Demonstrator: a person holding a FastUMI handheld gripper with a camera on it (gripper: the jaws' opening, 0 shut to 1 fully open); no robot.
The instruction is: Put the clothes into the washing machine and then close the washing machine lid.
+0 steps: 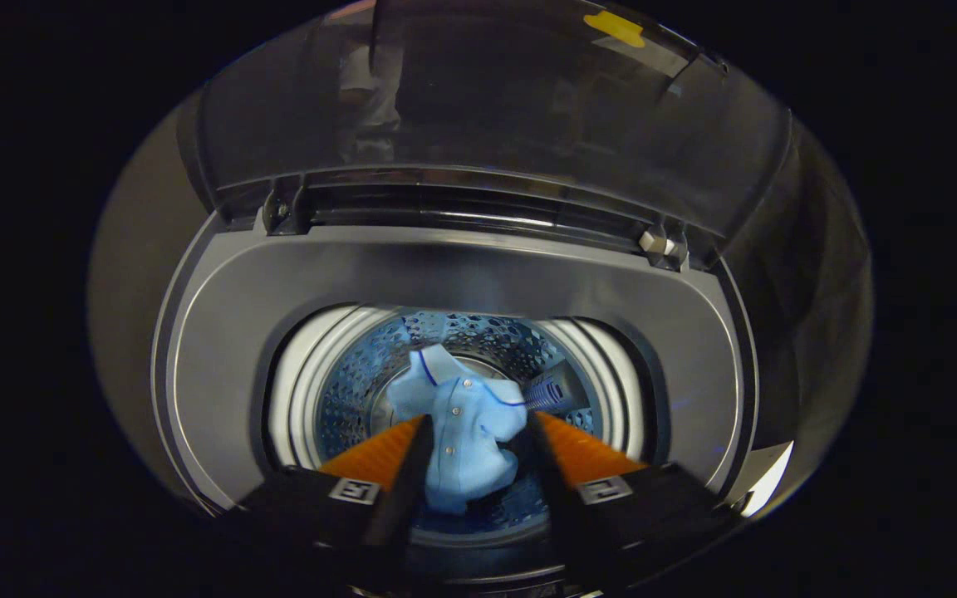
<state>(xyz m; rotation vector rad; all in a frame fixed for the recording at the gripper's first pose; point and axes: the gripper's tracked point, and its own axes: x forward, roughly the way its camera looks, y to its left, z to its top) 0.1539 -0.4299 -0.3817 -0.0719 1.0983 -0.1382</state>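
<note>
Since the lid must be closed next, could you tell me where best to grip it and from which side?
The lid stands raised behind the drum, hinged at its lower edge. Grip its free top edge, coming from the front over the opening, and pull it forward and down. The gripper is open, with the shirt between its fingers.

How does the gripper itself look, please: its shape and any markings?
The gripper has two tapering fingers with ribbed faces. Each sits on a blocky base bearing a square printed marker. They flank a light blue shirt; whether they press it is unclear.
</note>
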